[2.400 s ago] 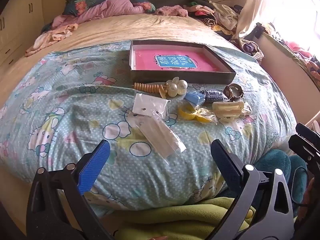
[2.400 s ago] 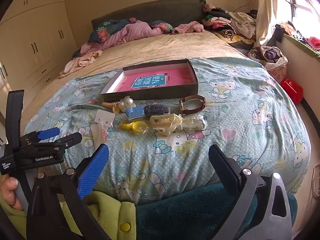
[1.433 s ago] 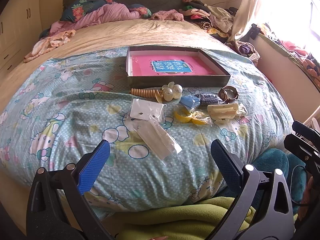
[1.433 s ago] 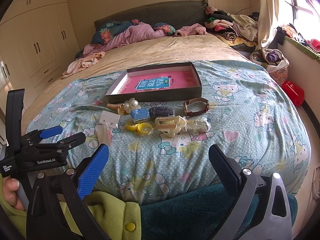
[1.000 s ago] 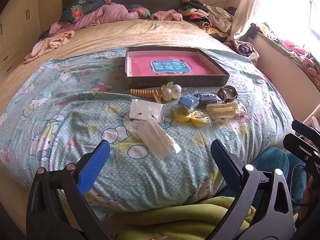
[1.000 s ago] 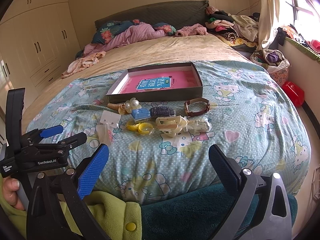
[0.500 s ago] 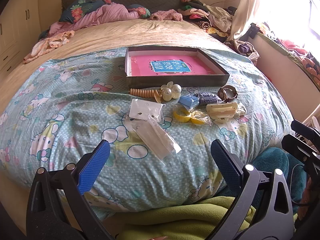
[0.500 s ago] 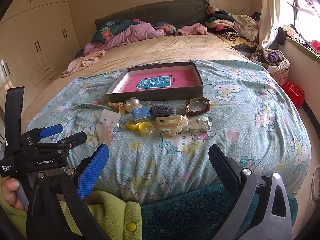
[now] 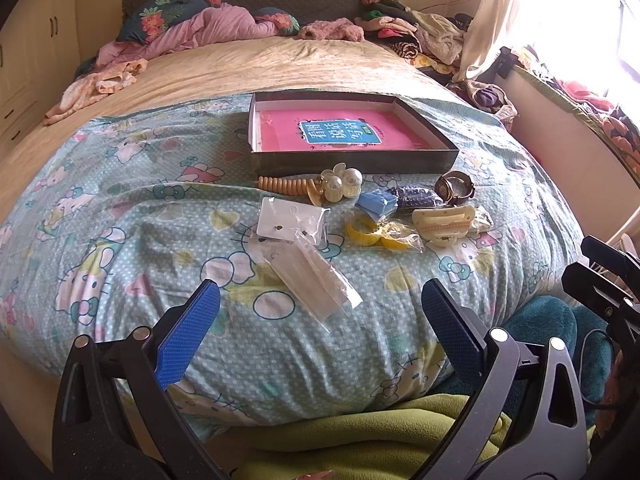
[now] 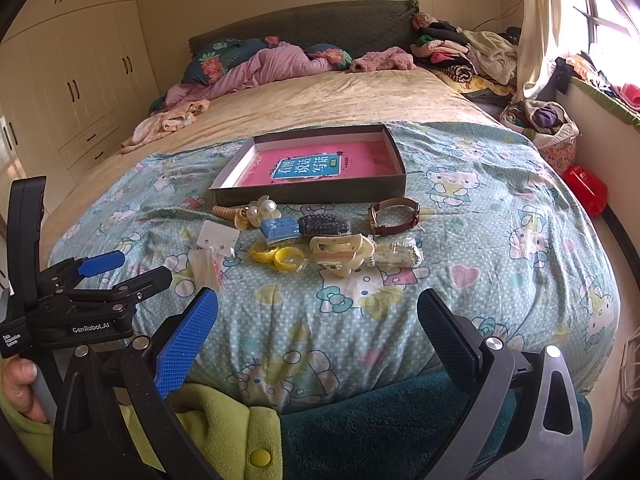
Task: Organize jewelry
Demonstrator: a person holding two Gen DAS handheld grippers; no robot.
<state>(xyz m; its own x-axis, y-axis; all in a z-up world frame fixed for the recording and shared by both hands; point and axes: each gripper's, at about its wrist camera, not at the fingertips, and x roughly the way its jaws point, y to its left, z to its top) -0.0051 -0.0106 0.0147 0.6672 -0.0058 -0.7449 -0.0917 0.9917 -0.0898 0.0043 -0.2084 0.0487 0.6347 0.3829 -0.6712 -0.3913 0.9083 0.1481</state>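
Held both tongs, left [image 9: 320, 320] and right [image 10: 318, 322], spread and empty at the bed's [image 10: 500, 216] near edge, presumably ready to move trinkets [image 10: 340, 250] into the box [image 10: 312, 192].

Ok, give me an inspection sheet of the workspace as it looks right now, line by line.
Surface: cartoon-print quilt over a bed.
Job's things: open box holding only a pink book; in front lie a watch, cream hair claw, yellow rings, blue clip, pearl flower clip, earring card, clear sachet.
Clutter: clothes heap by the headboard.
Grippers: left gripper and right gripper both empty, jaws wide, short of the items.
Cables: nothing seen.
Surroundings: wardrobe, window.
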